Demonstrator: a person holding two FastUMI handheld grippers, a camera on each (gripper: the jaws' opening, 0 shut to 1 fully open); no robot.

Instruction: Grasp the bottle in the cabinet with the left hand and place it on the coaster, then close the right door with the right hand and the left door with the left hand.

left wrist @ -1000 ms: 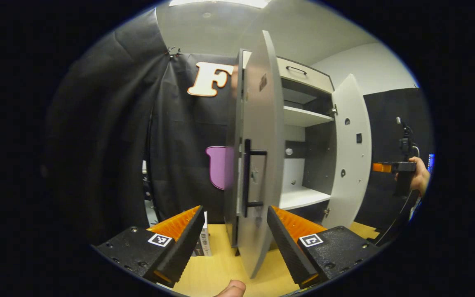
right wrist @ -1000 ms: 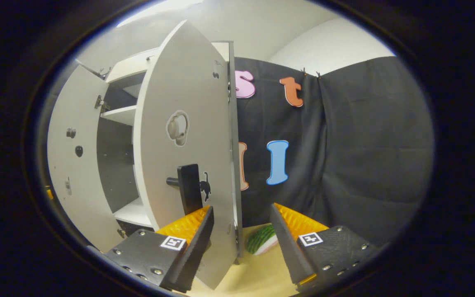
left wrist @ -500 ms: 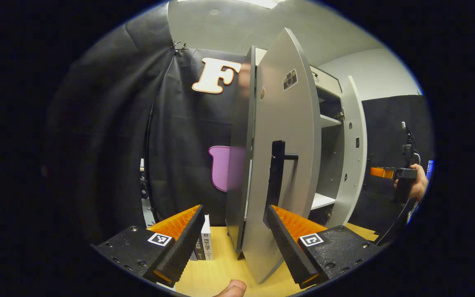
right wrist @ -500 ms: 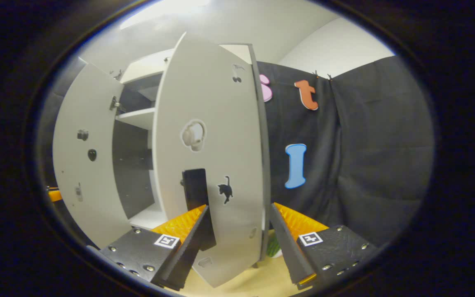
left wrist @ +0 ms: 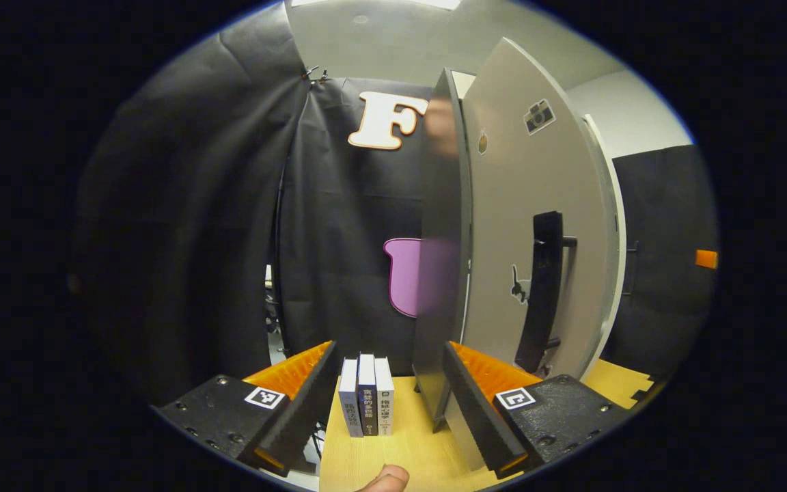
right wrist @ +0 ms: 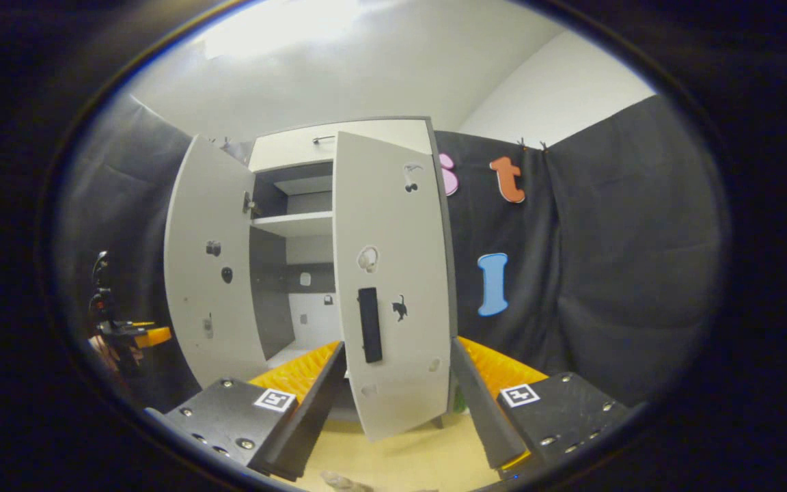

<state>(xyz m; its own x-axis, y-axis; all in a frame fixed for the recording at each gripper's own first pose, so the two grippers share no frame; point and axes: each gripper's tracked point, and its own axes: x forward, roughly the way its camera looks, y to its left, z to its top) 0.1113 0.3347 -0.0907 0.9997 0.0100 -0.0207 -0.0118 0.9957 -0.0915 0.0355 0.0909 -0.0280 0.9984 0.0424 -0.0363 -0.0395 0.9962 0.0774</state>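
My left gripper [left wrist: 390, 352] is open and empty, to the left of the grey cabinet's side panel [left wrist: 443, 239]. It faces the outer face of the open left door [left wrist: 516, 205], which carries a black handle [left wrist: 545, 287]. My right gripper [right wrist: 397, 345] is open too, a short way in front of the right door [right wrist: 393, 239] and its black handle [right wrist: 368, 333]. That door stands partly swung in over the right half of the cabinet. The left door [right wrist: 205, 273] hangs wide open, with bare shelves [right wrist: 294, 222] between the doors. Far left, a hand holds the left gripper [right wrist: 139, 333].
Three books [left wrist: 366, 396] stand upright on the wooden tabletop [left wrist: 407, 451] between my left fingers, just left of the cabinet. A green striped object [right wrist: 458, 400] peeks out behind the right door's lower corner. Black cloth walls close in on both sides.
The right door has swung from wide open toward the cabinet, and my right gripper has drawn back from it. My left gripper has shifted left, bringing the left door's outer face and the books into view.
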